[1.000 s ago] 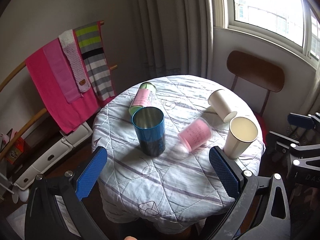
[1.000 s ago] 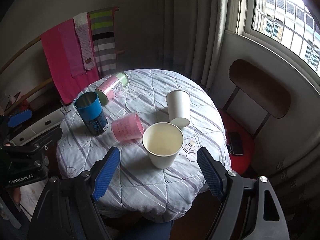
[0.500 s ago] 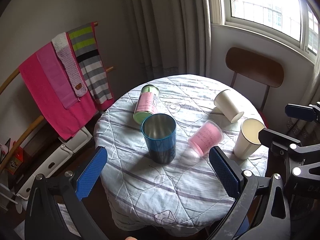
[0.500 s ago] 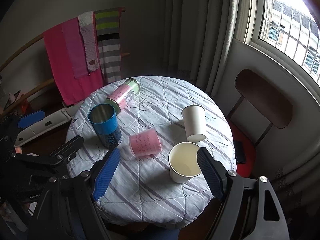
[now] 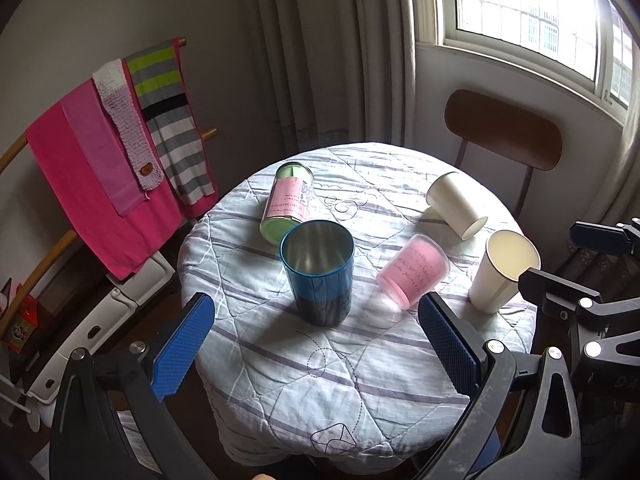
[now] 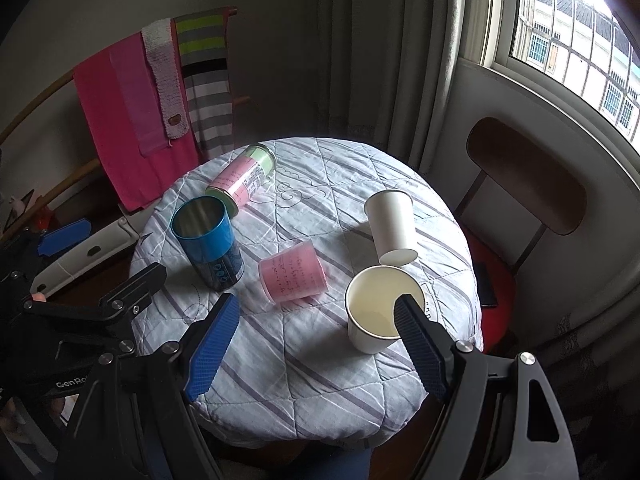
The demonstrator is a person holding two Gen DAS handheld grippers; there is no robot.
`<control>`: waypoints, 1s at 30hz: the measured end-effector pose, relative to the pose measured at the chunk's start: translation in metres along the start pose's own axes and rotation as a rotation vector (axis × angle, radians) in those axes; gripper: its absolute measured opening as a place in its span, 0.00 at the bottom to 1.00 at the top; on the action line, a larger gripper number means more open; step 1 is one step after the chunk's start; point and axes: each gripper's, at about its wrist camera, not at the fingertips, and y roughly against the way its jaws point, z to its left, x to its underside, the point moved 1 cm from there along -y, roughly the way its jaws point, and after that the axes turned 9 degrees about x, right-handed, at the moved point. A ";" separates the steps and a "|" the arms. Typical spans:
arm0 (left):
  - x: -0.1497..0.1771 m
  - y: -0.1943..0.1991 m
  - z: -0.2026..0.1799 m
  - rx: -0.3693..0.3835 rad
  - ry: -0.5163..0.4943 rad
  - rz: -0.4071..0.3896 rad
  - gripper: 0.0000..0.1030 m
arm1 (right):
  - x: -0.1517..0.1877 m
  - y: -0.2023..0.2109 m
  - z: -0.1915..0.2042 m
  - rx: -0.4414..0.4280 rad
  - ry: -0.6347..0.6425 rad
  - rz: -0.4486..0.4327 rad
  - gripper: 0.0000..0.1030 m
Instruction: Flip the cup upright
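Hovering above the tabletop (image 5: 360,380), left tool (image 5: 316,344) and right tool (image 6: 316,344) both gape wide, holding nothing. The pink cup (image 6: 292,277) lies sideways between blue cup (image 6: 208,242) and paper cup (image 6: 378,314).

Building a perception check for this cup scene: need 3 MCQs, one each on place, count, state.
1. What lies nearest the blue metal cup?
A. green jar with a pink label
B. lying white paper cup
C. wooden chair

2. How many cups lie on their sides?
A. one
B. two
C. four

3. The left gripper and right gripper are:
A. both open, empty
B. both shut
C. one holding a cup

Answers: 1 A, the jar's end sits just behind it. 2 B, the pink plastic cup and one white cup. 3 A, wide gaps, nothing between.
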 end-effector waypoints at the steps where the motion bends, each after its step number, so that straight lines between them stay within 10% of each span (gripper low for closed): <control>1: 0.000 0.000 0.000 0.001 -0.001 0.000 1.00 | 0.000 0.000 0.000 0.001 0.000 0.002 0.79; 30: -0.008 0.001 -0.016 0.015 0.000 -0.027 1.00 | 0.000 0.000 -0.013 0.000 -0.026 -0.003 0.79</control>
